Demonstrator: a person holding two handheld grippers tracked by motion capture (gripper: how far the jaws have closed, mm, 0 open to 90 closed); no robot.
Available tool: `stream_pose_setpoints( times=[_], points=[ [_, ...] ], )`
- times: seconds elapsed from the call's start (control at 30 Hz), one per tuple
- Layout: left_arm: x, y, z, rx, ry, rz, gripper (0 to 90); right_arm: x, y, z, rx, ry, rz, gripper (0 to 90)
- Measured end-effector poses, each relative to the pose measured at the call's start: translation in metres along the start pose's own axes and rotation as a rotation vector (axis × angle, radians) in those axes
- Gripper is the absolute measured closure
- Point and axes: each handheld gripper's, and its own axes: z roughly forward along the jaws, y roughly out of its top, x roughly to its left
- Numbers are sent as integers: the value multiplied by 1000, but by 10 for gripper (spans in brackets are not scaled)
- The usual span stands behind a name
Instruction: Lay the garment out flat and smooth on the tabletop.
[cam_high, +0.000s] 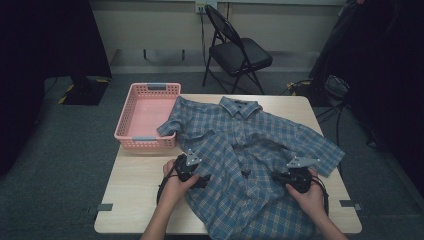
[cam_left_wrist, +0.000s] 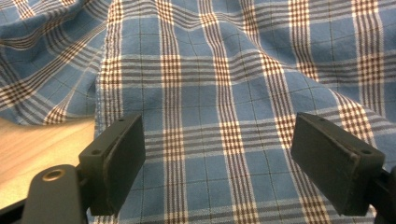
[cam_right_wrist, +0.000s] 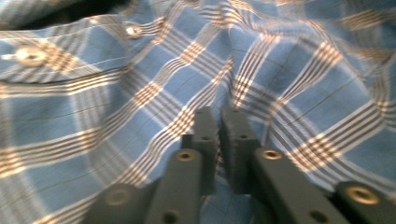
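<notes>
My left gripper hovers over the plaid shirt spread across the desk — jaws wide apart, gripping nothing. My right gripper has its jaws pressed together, pinching a fold of the shirt's cloth beside the button placket.

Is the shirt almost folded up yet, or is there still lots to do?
Lots to do. The plaid shirt lies rumpled and spread open on the table, collar away from the person; no neat fold shows. Right now the right gripper has its jaws shut, seemingly pinching a ridge of cloth, while the left gripper sits open over the fabric. Folding is probably left, maybe then the empty pink basket.
</notes>
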Motion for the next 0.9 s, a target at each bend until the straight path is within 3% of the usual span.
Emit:
stream_pose_setpoints(
  times=[0.1,0.27,0.3,0.37,0.4,0.5,0.67,0.77,0.9],
  points=[
    [2,0,-2,-2,2,-2,176,5,-6,-5,6,39,4,896],
    [3,1,-5,-11,9,-2,176,23,-11,-14,52,104,-50,886],
    [3,2,-5,-12,9,-4,176,25,-11,-16,37,91,-60,842],
    [3,1,-5,-13,11,-5,176,25,-8,-20,-16,26,-68,667],
    [3,1,-4,-13,12,-5,176,21,-5,-23,-52,-20,-51,626],
    [3,0,-4,-9,13,-6,176,5,2,-19,-61,-100,-31,578],
    [6,-2,-4,-7,16,-16,175,-14,3,-4,-4,-153,1,624],
    [8,-3,-4,-6,18,-19,176,-15,-1,-4,-10,-141,18,680],
    [7,-4,-4,-2,13,-17,176,-12,-7,-10,-9,-87,20,860]
  ],
)
